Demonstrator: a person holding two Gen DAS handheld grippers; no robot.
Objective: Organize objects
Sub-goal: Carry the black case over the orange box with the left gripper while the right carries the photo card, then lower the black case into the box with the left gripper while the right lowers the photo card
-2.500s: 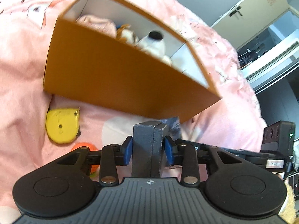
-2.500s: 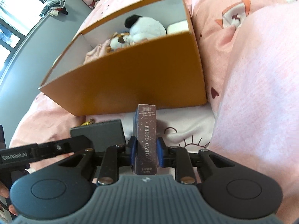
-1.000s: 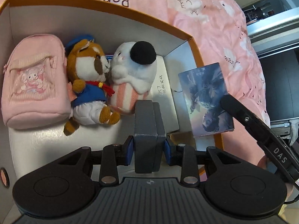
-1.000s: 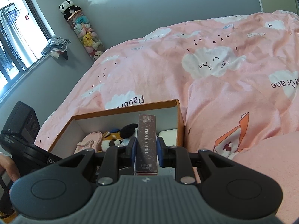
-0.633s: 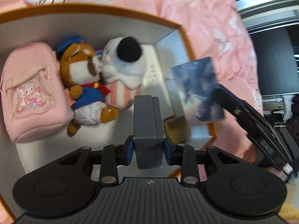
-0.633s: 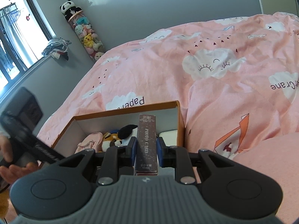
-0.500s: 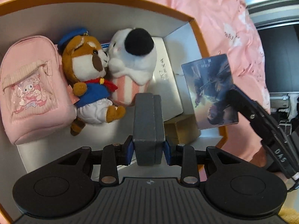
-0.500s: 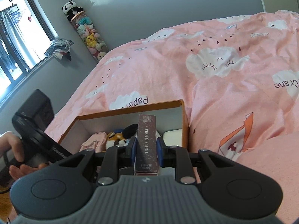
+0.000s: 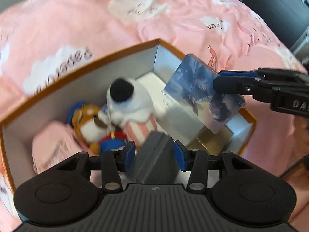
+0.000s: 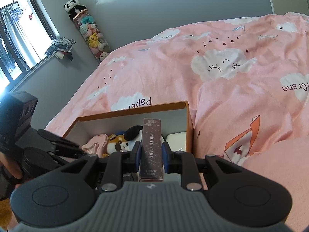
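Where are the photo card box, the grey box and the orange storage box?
photo card box (image 10: 151, 150): right wrist view, on its lettered spine.
grey box (image 9: 154, 154): left wrist view, on its top face.
orange storage box (image 9: 77, 67): left wrist view, on its far rim.

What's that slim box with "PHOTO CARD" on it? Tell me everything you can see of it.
The photo card box is a slim, flat cardboard pack. Its narrow dark maroon edge is speckled and printed "PHOTO CARD"; its broad face carries a bluish, glossy picture. The right gripper has its blue-padded jaws shut on it, holding it edge-up over the right end of the orange box, above a white box. It touches only the pads.
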